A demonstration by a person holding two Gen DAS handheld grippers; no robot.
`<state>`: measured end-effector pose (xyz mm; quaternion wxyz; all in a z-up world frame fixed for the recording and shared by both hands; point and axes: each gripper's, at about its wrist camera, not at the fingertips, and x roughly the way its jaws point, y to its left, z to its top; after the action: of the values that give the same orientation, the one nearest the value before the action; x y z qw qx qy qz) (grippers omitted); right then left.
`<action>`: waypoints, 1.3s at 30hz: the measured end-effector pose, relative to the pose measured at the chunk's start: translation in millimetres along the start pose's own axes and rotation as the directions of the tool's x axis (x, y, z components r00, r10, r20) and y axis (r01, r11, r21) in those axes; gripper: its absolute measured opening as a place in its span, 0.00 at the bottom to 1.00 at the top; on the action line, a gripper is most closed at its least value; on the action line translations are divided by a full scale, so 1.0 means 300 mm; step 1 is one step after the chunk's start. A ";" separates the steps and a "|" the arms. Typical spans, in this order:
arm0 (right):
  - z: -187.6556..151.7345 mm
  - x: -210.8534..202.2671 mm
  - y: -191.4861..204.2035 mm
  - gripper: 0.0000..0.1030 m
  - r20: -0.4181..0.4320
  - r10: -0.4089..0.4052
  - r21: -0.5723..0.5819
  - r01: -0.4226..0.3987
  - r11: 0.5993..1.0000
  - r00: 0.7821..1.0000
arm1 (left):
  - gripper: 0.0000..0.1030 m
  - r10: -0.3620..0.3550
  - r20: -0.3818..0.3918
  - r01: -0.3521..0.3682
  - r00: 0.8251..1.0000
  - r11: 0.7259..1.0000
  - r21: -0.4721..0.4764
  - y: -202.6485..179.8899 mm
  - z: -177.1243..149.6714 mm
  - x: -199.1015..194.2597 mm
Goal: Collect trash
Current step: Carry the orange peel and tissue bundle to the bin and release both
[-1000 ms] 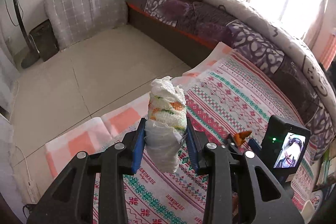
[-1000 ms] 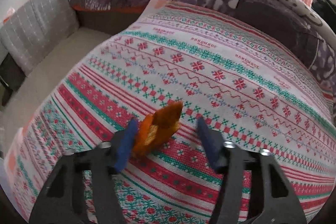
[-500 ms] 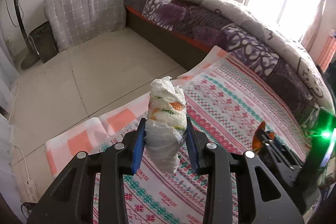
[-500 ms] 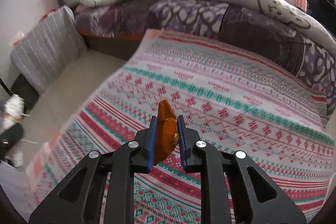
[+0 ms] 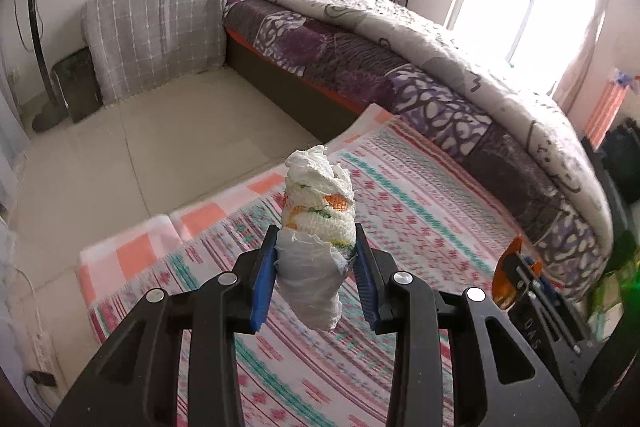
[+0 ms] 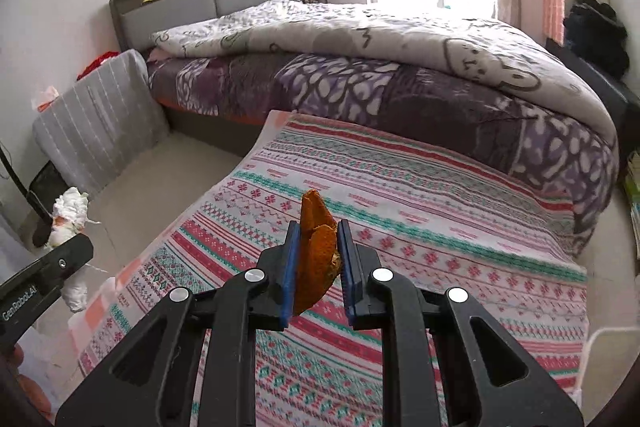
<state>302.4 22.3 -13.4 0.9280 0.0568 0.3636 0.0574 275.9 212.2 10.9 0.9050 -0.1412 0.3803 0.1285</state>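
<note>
My left gripper (image 5: pixel 316 263) is shut on a crumpled white tissue wad (image 5: pixel 316 227) with orange and green marks, held upright above the patterned tablecloth (image 5: pixel 400 211). My right gripper (image 6: pixel 319 259) is shut on an orange peel (image 6: pixel 316 247), lifted above the same cloth (image 6: pixel 400 227). The right gripper with the peel also shows at the right edge of the left wrist view (image 5: pixel 516 275). The left gripper and its tissue wad show at the left edge of the right wrist view (image 6: pixel 70 215).
A bed (image 6: pixel 360 67) with a purple sheet and a white quilt stands just behind the cloth-covered table. A grey checked covered seat (image 5: pixel 156 27) and a fan stand (image 5: pixel 38 39) stand at the far left on the tiled floor (image 5: pixel 140 155). A power strip (image 5: pixel 40 347) lies below left.
My right gripper closed on the orange peel and lifted it off the cloth. Both grippers have risen, showing more of the room. The left gripper still holds the tissue wad.
</note>
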 end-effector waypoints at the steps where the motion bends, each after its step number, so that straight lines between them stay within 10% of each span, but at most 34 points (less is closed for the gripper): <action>1: -0.006 -0.016 -0.014 0.17 -0.001 -0.004 0.007 0.004 1.000 1.000 | 0.35 -0.023 -0.002 0.023 1.000 1.000 -0.020 -0.011 -0.016 -0.018; 39: -0.243 -0.426 -0.691 0.17 0.029 -0.220 0.271 0.205 0.941 0.975 | 0.35 -0.235 0.080 0.180 0.969 0.886 0.427 -0.602 -0.391 -0.317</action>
<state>173.1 -196.6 -11.7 0.9230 0.1431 0.3445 -0.0942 196.3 -8.7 29.8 0.9454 0.0237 0.3220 -0.0441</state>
